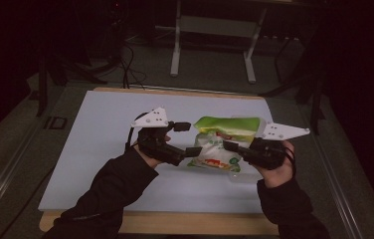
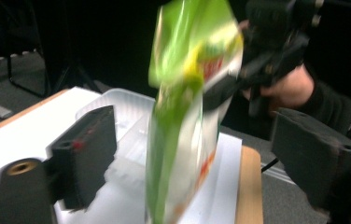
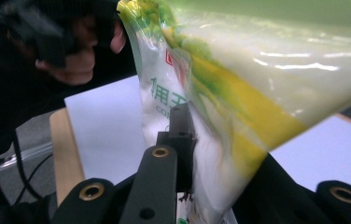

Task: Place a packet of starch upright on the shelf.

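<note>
**Gripping one green bag at frame centre**

Hanging over the white surface (image 1: 100, 149) near the middle of the high view is one green and white bag (image 1: 220, 144), printed with red and yellow. One clear plastic tray (image 2: 117, 109) is lying beneath and behind it, and what the tray is carrying cannot be told.

In the left gripper view the bag is standing with its long axis roughly upright, the green end leaning toward the upper right of the frame and the white end pointing down at the surface.

Two grippers are working here. The right gripper (image 1: 232, 147) is pinching the bag, its fingers closed tight on the film. The left gripper (image 1: 187, 139) is standing with its fingers (image 2: 87, 154) spread wide, the bag hanging between them without either pad pressing on it.
</note>
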Demonstrator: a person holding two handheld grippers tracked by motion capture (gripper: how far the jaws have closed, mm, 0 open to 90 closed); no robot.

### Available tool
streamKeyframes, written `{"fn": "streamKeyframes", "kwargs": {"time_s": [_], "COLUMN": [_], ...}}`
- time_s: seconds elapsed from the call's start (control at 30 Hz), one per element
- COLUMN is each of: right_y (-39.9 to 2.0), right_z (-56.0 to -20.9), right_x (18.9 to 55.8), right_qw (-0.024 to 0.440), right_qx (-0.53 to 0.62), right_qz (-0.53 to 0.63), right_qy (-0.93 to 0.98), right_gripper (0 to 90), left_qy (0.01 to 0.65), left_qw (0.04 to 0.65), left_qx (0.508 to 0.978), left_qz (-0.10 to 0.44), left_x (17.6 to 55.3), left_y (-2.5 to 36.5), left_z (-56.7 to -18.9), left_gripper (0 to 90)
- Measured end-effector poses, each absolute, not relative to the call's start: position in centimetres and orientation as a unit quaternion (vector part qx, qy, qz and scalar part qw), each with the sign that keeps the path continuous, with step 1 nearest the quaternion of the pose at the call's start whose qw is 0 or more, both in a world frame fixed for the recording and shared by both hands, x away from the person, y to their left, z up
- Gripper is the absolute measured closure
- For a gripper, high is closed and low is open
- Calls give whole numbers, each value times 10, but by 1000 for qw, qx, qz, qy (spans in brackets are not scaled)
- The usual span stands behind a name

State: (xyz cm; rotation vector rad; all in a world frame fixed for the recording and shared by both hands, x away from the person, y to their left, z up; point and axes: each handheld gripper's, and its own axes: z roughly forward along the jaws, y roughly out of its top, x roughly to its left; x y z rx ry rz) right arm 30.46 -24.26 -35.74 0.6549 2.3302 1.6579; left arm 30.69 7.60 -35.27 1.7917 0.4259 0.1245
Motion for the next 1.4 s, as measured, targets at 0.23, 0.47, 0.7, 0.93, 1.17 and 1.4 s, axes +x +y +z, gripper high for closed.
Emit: {"fn": "streamKeyframes", "kwargs": {"time_s": [0.23,0.47,0.7,0.93,1.17,1.4], "right_y": [-263,-284,-302,-321,-340,-356], "right_z": [-337,-323,-317,-329,-348,-369], "right_x": [314,328,346,357,362,352], "right_qw": [126,155,177,176,162,142], "right_qx": [241,270,298,320,339,348], "right_qz": [575,574,569,563,561,562], "right_qy": [772,758,746,741,738,737], "right_gripper": [834,833,833,834,835,834], "left_qy": [210,223,251,283,291,299], "left_qw": [597,567,548,546,542,538], "left_qx": [773,789,793,786,786,786], "left_qz": [53,77,86,64,63,64], "left_x": [303,293,286,283,277,275], "left_y": [89,107,127,143,149,152], "left_z": [-370,-392,-414,-443,-463,-473], "left_gripper": [27,16,1,1,1,1]}}
